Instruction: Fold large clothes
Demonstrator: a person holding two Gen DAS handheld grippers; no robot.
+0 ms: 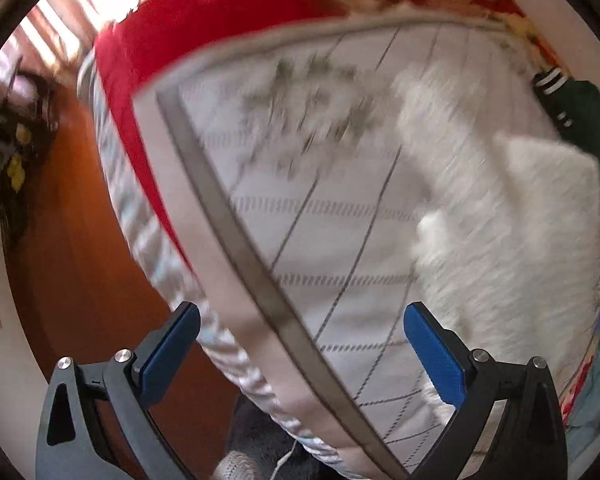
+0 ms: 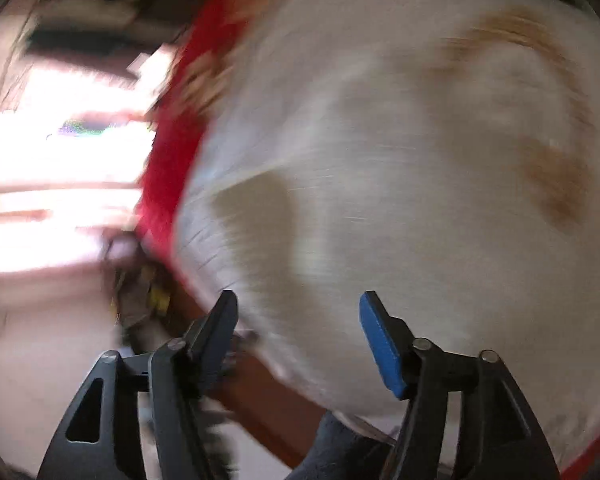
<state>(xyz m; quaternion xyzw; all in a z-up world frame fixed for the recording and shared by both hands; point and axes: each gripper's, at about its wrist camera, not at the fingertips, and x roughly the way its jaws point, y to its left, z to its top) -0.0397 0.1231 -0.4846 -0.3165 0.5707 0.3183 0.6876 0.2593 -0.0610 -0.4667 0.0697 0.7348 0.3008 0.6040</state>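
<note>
Left wrist view: left gripper jaws wide, empty, above quilted white bed cover with grey piping; fluffy white garment lies near cover's right edge. Right gripper agape, empty, blurred.

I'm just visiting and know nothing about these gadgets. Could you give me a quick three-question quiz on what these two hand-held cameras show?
1. True or false: the left gripper is clamped on the fluffy white garment.
2. What colour is the blanket under the grid-patterned sheet?
   A. green B. red C. black
3. Fill in: the right gripper has its jaws ____, with nothing between them.

Key: 1 false; 2 B; 3 open.
</note>
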